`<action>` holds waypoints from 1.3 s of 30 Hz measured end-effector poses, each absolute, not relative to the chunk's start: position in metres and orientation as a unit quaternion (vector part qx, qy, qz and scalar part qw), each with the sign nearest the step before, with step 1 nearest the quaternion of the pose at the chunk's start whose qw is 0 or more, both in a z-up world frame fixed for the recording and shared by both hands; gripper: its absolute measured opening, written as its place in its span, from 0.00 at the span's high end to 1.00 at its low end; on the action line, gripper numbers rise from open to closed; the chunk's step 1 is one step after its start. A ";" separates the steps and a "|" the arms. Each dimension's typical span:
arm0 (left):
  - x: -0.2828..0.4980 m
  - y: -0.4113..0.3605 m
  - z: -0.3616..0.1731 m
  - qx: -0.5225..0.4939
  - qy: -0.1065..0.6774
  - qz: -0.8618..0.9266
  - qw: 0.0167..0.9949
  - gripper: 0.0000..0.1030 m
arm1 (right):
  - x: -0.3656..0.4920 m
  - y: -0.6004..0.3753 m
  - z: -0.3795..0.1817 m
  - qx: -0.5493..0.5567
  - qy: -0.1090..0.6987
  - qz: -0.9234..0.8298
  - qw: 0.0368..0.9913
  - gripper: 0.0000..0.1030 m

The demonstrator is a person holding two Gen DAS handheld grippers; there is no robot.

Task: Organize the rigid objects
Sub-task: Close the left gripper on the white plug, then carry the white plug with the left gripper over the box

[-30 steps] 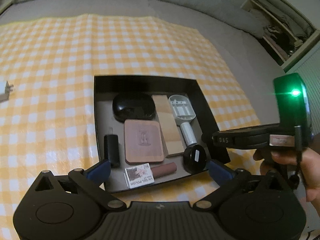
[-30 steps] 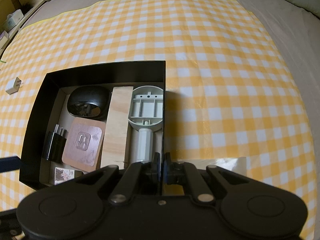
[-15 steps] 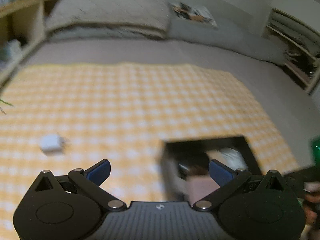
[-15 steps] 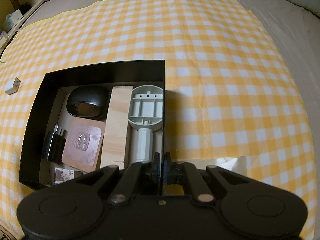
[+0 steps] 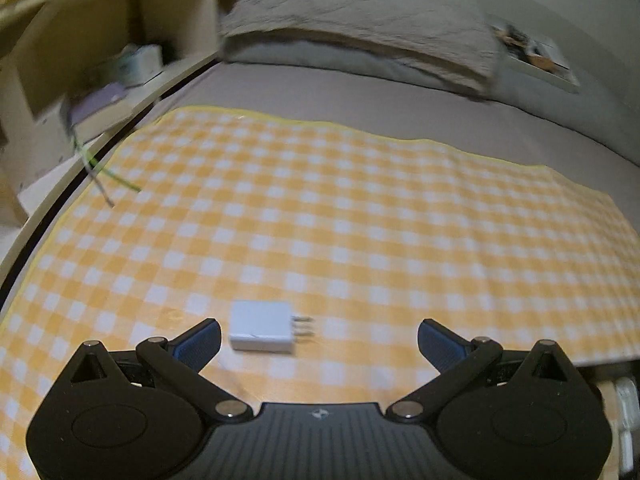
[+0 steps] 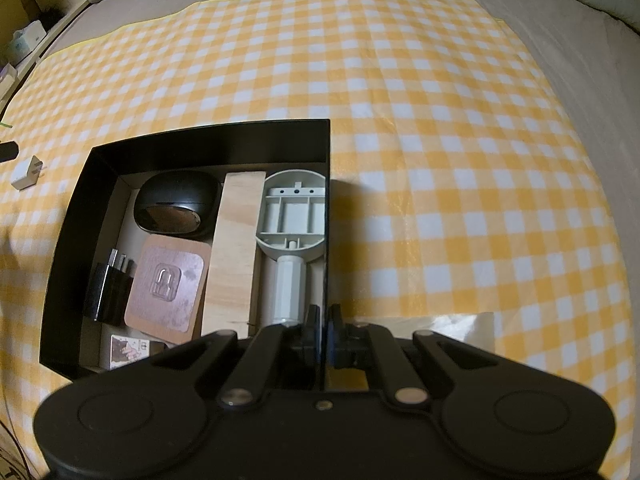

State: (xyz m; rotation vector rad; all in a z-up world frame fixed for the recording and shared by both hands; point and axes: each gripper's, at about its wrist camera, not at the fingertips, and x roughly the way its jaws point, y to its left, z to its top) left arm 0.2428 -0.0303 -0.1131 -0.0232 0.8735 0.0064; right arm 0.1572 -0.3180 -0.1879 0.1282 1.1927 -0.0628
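A white plug adapter (image 5: 262,332) lies on the yellow checked cloth, prongs to the right, between the fingertips of my open left gripper (image 5: 319,342) and nearer its left finger. It also shows small at the left edge of the right wrist view (image 6: 26,173). My right gripper (image 6: 322,320) is shut on the right wall of the black box (image 6: 327,216). The box holds a black oval case (image 6: 176,210), a wooden block (image 6: 234,256), a grey plastic part (image 6: 294,220), a brown square pad (image 6: 168,284), a black plug (image 6: 106,292) and a small printed box (image 6: 128,350).
The checked cloth (image 5: 340,220) covers a grey bed with a pillow (image 5: 360,20) at the far end. A wooden shelf unit (image 5: 80,60) stands at the left. A green and grey cord (image 5: 100,176) hangs over the cloth's left edge.
My left gripper has swung left from over the black box to the white plug adapter, which now lies between its open fingers. The right gripper has kept its hold on the box wall.
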 end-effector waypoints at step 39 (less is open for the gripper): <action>0.320 0.008 -0.174 0.047 0.511 0.043 0.857 0.38 | 0.156 -0.319 -0.191 0.059 0.564 -0.013 0.824 0.94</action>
